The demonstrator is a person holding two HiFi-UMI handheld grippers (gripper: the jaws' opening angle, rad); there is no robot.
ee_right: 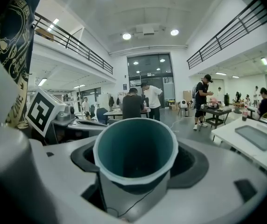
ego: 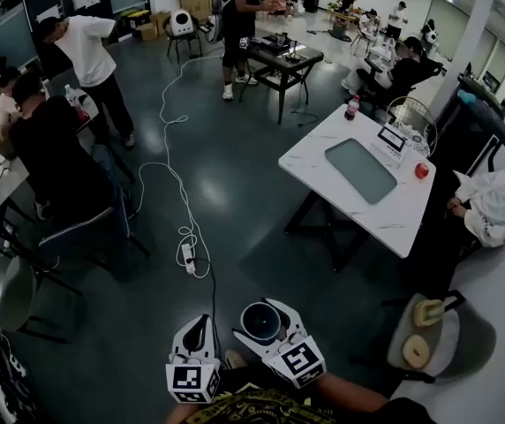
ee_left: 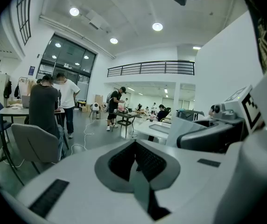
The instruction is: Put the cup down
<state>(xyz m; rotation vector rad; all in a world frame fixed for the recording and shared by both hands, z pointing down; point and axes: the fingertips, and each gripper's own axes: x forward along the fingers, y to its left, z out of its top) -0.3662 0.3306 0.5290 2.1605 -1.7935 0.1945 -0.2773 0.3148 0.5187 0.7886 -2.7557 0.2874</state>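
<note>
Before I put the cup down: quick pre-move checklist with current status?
1. Grip: the right gripper has its jaws closed on the sides of the cup. Ok.
2. Cup attitude: mouth up in the head view, nothing seen inside. Ok.
3. Left gripper: jaws together, nothing between them, beside the right one. Ok.
4. Surface under the cup: only floor below it. Not ok.
5. Landing spot: the white table ahead to the right has bare top beside the grey mat. Ok.
6. Way to the table: a cable lies on the floor ahead. Cannot tell if it crosses the route.
</note>
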